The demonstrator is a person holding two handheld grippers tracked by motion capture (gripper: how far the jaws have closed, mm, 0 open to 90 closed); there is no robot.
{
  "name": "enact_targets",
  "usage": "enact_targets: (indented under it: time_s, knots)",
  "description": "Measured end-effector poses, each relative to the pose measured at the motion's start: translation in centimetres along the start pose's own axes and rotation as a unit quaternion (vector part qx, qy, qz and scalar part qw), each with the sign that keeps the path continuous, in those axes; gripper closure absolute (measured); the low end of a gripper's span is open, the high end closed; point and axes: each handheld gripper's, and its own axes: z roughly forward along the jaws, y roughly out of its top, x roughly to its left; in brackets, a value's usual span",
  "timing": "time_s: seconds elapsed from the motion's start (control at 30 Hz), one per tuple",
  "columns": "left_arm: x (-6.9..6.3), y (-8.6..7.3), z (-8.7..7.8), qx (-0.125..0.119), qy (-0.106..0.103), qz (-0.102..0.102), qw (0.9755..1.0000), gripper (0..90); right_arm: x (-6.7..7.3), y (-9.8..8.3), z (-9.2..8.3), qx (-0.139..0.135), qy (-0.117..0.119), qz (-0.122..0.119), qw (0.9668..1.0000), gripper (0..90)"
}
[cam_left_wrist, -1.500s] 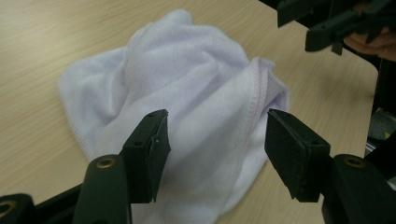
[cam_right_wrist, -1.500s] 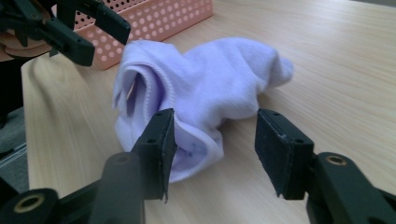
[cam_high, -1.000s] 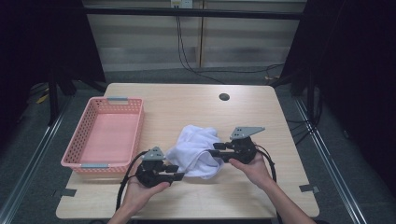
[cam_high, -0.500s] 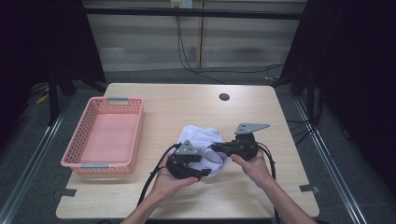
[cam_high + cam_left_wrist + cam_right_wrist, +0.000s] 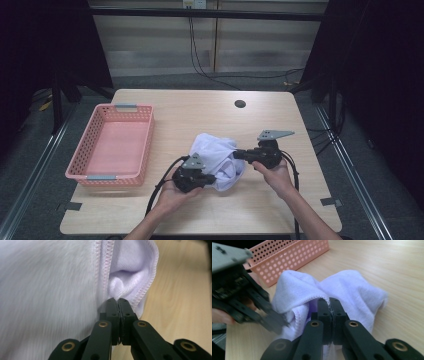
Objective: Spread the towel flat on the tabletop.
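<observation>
Here the pale wooden table (image 5: 165, 220) carries everything, its round dark cable hole (image 5: 240, 104) near the far edge. On its left side stands the pink perforated plastic basket (image 5: 80, 159), with grey handle clips at its near and far ends. The crumpled white terry-cloth towel (image 5: 216, 150) lies bunched at the table's middle, to the right of the basket and apart from it, and in the right gripper view its stitched hem curls over a fold of cloth.

The left gripper (image 5: 212, 180) meets the towel's near edge; its jaws have just been closing, and in the left gripper view (image 5: 117, 300) they are clamped on the cloth just beside the double-stitched hem. The right gripper (image 5: 235, 154) reaches into the towel from the right, and its own view (image 5: 328, 300) shows the jaws pinched together on the hemmed edge of a fold, with the left gripper (image 5: 277, 326) blurred beside it.
</observation>
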Motion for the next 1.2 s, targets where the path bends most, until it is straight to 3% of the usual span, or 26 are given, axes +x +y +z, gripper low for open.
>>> enact_targets:
  time_s: [0.07, 0.1, 0.17, 0.23, 0.27, 0.3, 0.37, 0.4, 0.43, 0.47, 0.5, 0.53, 0.57, 0.6, 0.63, 0.7, 0.77, 0.83, 0.93, 0.97, 1.0, 1.03, 1.07, 1.13, 1.17, 1.2]
  knots:
    - [0.7, 0.3, -2.4, -0.048, -0.018, -0.024, 0.9984, 89.0, -0.4, 0.2, -0.7, -0.010, -0.005, 0.004, 0.9999, 89.0]
    - [0.7, 0.3, -2.4, -0.048, -0.018, -0.024, 0.9984, 89.0, -0.4, 0.2, -0.7, -0.010, -0.005, 0.004, 0.9999, 89.0]
    - [1.0, 0.7, -3.9, -0.071, -0.017, -0.032, 0.9968, 89.0, -0.8, 0.5, -1.4, -0.024, -0.009, 0.009, 0.9996, 89.0]
    - [1.4, 1.1, -5.4, -0.098, -0.011, -0.042, 0.9942, 89.0, -1.1, 0.8, -2.2, -0.034, -0.016, 0.009, 0.9993, 89.0]
    - [1.8, 1.6, -6.8, -0.122, -0.003, -0.049, 0.9913, 89.0, -1.4, 1.3, -3.2, -0.048, -0.025, 0.010, 0.9985, 89.0]
    - [1.8, 1.6, -6.8, -0.122, -0.003, -0.049, 0.9913, 89.0, -1.4, 1.3, -3.2, -0.048, -0.025, 0.010, 0.9985, 89.0]
    - [2.2, 2.0, -8.1, -0.141, 0.004, -0.056, 0.9885, 89.0, -1.8, 1.9, -4.1, -0.061, -0.031, 0.010, 0.9976, 89.0]
    - [2.5, 2.4, -9.4, -0.158, 0.017, -0.061, 0.9854, 89.0, -2.2, 2.7, -5.0, -0.074, -0.039, 0.013, 0.9964, 89.0]
    - [2.5, 2.4, -9.4, -0.158, 0.017, -0.061, 0.9854, 89.0, -2.2, 2.7, -5.0, -0.074, -0.039, 0.013, 0.9964, 89.0]
    - [2.6, 2.6, -10.1, -0.168, 0.017, -0.062, 0.9836, 89.0, -2.5, 3.1, -5.4, -0.082, -0.044, 0.013, 0.9955, 89.0]
    - [2.8, 3.1, -11.5, -0.191, 0.025, -0.066, 0.9791, 89.1, -2.8, 4.0, -6.3, -0.098, -0.054, 0.013, 0.9937, 89.0]
    - [2.8, 3.1, -11.5, -0.191, 0.025, -0.066, 0.9791, 89.1, -3.0, 4.5, -6.8, -0.104, -0.064, 0.011, 0.9925, 89.0]
    - [2.9, 3.3, -12.2, -0.200, 0.031, -0.065, 0.9772, 89.1, -3.0, 4.5, -6.8, -0.104, -0.064, 0.011, 0.9925, 89.0]
    - [3.3, 4.0, -13.6, -0.211, 0.041, -0.071, 0.9741, 89.1, -3.4, 5.6, -7.9, -0.117, -0.077, 0.006, 0.9901, 89.1]
    - [3.3, 4.0, -13.6, -0.211, 0.041, -0.071, 0.9741, 89.2, -3.4, 5.6, -7.9, -0.117, -0.077, 0.006, 0.9901, 89.1]
    - [3.7, 4.8, -14.9, -0.221, 0.064, -0.072, 0.9704, 89.2, -3.9, 6.9, -8.9, -0.125, -0.093, 0.002, 0.9877, 89.1]
    - [4.3, 5.6, -15.8, -0.237, 0.063, -0.079, 0.9662, 89.2, -4.5, 8.3, -9.8, -0.135, -0.107, 0.004, 0.9851, 89.1]
    - [5.2, 7.0, -16.4, -0.246, 0.078, -0.084, 0.9624, 89.3, -5.0, 10.5, -10.7, -0.144, -0.130, -0.001, 0.9810, 89.2]
    - [5.6, 8.0, -16.6, -0.253, 0.084, -0.082, 0.9604, 89.3, -5.4, 12.0, -11.2, -0.154, -0.139, -0.003, 0.9781, 89.2]
    - [5.7, 8.5, -16.8, -0.263, 0.083, -0.083, 0.9577, 89.3, -5.6, 12.7, -11.5, -0.163, -0.143, -0.003, 0.9762, 89.2]
    - [5.7, 9.1, -17.2, -0.269, 0.084, -0.077, 0.9564, 89.3, -5.5, 14.1, -12.1, -0.180, -0.147, -0.008, 0.9726, 89.2]
    - [5.4, 9.5, -17.5, -0.277, 0.091, -0.071, 0.9539, 89.3, -5.5, 14.1, -12.1, -0.180, -0.147, -0.008, 0.9726, 89.2]
    - [4.7, 10.0, -18.0, -0.289, 0.083, -0.059, 0.9520, 89.3, -5.4, 14.8, -13.0, -0.202, -0.146, -0.014, 0.9684, 89.2]
    - [4.1, 10.0, -17.9, -0.287, 0.088, -0.050, 0.9526, 89.3, -5.3, 14.9, -13.3, -0.208, -0.147, -0.017, 0.9669, 89.2]
    - [3.4, 9.9, -17.7, -0.281, 0.089, -0.045, 0.9546, 89.3, -5.2, 14.7, -13.6, -0.211, -0.149, -0.017, 0.9659, 89.2]
    - [2.9, 9.5, -17.3, -0.272, 0.070, -0.047, 0.9586, 89.3, -5.2, 14.2, -13.8, -0.211, -0.147, -0.017, 0.9662, 89.2]
